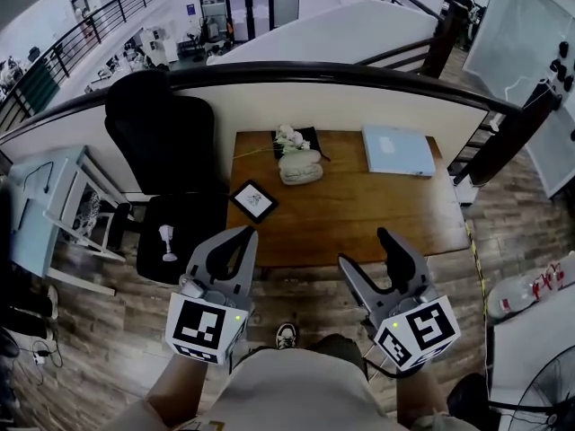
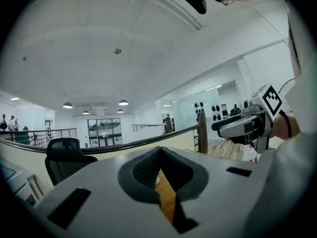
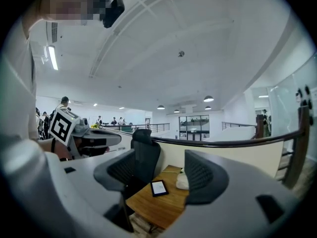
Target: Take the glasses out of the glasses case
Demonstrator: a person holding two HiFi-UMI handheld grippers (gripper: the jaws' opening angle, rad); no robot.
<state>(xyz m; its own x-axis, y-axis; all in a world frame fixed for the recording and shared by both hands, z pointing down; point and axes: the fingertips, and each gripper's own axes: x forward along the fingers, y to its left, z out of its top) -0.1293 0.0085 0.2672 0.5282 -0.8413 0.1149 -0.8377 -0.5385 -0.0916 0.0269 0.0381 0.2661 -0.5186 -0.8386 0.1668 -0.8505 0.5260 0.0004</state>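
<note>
- Two grippers sit nearest us, one in each hand. Our left gripper (image 1: 243, 234) has its jaws pressed together on nothing, and our right gripper (image 1: 366, 250) has its jaws spread and empty.
- One wooden table (image 1: 359, 214) lies beyond them.
- One pale glasses case (image 1: 301, 167) rests closed at the table's far middle, well apart from both grippers.
- One small tablet (image 1: 253, 200) sits at the table's left edge, and one light blue book (image 1: 397, 150) lies at the far right.
- One black chair (image 1: 162, 142) stands left of the table.
</note>
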